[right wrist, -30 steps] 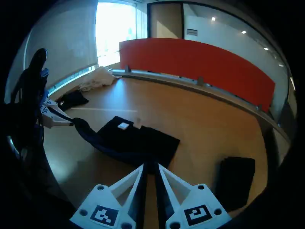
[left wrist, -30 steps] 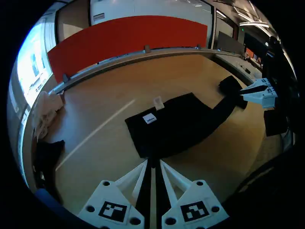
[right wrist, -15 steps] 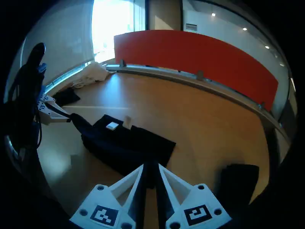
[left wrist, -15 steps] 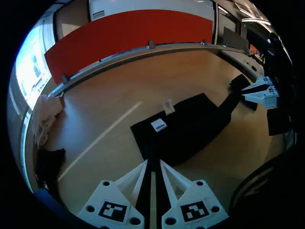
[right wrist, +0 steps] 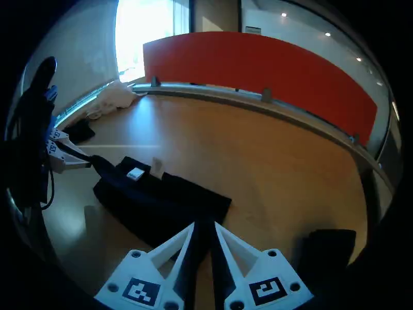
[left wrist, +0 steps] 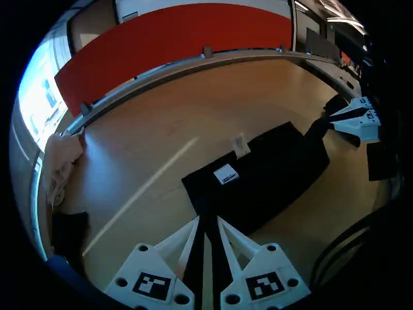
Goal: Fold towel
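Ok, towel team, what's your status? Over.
Jaws shut on black towel corners: left gripper, right gripper. Far part on table. Dark cloth lies apart, not blocking.

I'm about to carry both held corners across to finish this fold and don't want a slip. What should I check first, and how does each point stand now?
1. Left gripper grips the towel edge: ok, fingers closed on the black cloth.
2. Right gripper grips its part of the edge: ok, closed likewise.
3. Rest of the towel lies on the table: ok, white label facing up.
4. Cream cloth lies apart from the towel: ok.
5. Other dark cloth lies apart: ok.
6. Layer edges line up: cannot tell, black on black.
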Demonstrator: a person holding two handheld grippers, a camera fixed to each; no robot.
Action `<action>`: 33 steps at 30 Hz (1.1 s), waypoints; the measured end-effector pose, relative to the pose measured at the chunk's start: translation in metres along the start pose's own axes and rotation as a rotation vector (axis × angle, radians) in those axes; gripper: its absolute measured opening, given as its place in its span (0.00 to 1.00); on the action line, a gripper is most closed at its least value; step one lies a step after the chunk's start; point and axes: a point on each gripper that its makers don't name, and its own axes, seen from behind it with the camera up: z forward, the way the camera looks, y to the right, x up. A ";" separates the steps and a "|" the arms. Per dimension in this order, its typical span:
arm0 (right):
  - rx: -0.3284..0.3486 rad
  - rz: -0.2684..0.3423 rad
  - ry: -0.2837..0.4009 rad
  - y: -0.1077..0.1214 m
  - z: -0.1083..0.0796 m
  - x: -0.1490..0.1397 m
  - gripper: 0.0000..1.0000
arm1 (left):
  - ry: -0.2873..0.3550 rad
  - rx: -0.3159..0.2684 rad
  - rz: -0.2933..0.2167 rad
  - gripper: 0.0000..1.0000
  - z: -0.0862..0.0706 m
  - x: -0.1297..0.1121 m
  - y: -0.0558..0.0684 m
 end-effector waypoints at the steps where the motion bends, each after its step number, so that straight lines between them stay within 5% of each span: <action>1: 0.001 0.003 -0.002 0.000 0.002 -0.001 0.13 | -0.005 -0.001 0.001 0.09 0.002 -0.001 0.000; 12: -0.007 0.032 -0.012 0.002 0.023 -0.009 0.13 | -0.008 0.024 -0.007 0.15 0.027 -0.008 -0.007; 22: -0.041 0.018 -0.017 0.010 0.040 -0.011 0.18 | -0.014 0.091 0.009 0.25 0.047 -0.014 -0.027; 33: -0.065 0.011 -0.024 0.015 0.053 -0.009 0.37 | -0.018 0.123 -0.040 0.32 0.061 -0.017 -0.038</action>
